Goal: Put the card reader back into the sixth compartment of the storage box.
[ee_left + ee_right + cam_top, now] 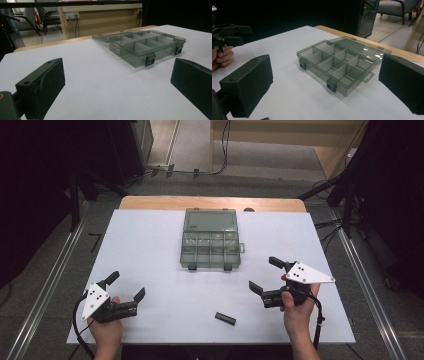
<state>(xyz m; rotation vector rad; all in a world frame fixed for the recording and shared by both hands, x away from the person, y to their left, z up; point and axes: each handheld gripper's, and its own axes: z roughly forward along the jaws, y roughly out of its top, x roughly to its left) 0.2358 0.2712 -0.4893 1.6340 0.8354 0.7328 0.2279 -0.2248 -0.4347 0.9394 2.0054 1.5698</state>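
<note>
Ahead of both wide-open, empty grippers, left [126, 286] and right [263, 274], the open box [210, 245] looks light enough to skid if nudged, while the small black bar [225, 318] lies behind the right jaws, easy to miss.

A smoky-grey translucent plastic compartment box [210, 249] lies flat at the middle of the white tabletop [150, 245]. Its hinged lid [210, 220] is open and laid back flat on the far side. Thin dividers split the tray into empty compartments, and two dark latches sit on the near wall.

A small flat black rectangular block [225, 318] lies near the tabletop's near edge, well apart from the box.
</note>
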